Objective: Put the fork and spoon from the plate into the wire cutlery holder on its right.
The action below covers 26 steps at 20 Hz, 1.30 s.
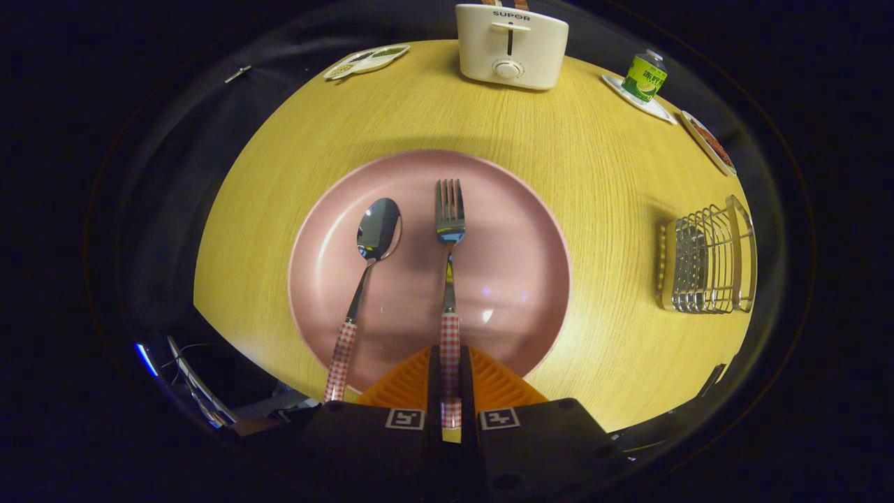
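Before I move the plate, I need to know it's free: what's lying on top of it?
On the pink plate lie a spoon and a fork. The claw is shut on the fork's checked handle, hiding part of it and the plate's near rim.

**Dark two-block gripper with ribbed wedge fingers**

The gripper (450,355) has two blocky matte black housings side by side, split by a narrow slot. Each carries a square black-and-white marker in a white frame, the left marker (405,418) and the right marker (499,418), and small round recesses dot the housings. The fingers (408,384) are ribbed wedges tapering forward. They stand close on either side of the fork's (450,216) handle; whether they press on it is unclear.
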Each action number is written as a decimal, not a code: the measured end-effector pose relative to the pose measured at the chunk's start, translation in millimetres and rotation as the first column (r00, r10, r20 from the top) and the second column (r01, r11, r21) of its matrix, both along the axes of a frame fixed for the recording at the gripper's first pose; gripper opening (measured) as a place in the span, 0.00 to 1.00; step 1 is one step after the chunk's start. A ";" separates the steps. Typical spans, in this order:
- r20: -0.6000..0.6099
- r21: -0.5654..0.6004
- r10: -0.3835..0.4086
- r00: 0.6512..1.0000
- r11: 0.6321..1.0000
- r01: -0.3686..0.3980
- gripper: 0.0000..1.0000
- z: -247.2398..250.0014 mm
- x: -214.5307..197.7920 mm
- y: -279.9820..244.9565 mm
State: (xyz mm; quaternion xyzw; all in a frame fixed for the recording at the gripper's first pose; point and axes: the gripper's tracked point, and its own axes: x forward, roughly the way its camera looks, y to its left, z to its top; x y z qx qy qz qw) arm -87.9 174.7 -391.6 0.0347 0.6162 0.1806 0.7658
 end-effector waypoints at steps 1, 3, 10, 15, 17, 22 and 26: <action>-0.001 0.029 0.008 1.000 1.000 -0.008 0.14 7.1 -0.5 1.9; 0.025 0.048 0.032 0.999 0.998 -0.033 0.14 24.2 2.3 -6.8; 0.085 0.083 0.114 0.990 0.989 -0.121 0.14 100.5 11.6 -89.5; 0.049 -0.043 0.135 0.990 0.990 -0.133 0.14 124.3 24.7 -200.5; -0.018 -0.079 0.108 0.994 0.991 -0.109 0.14 128.2 20.5 -233.1; -0.233 -0.133 0.135 0.963 0.976 -0.170 0.14 108.7 13.5 -268.5; -0.363 -0.161 0.151 0.919 0.962 -0.222 0.14 89.6 22.7 -271.8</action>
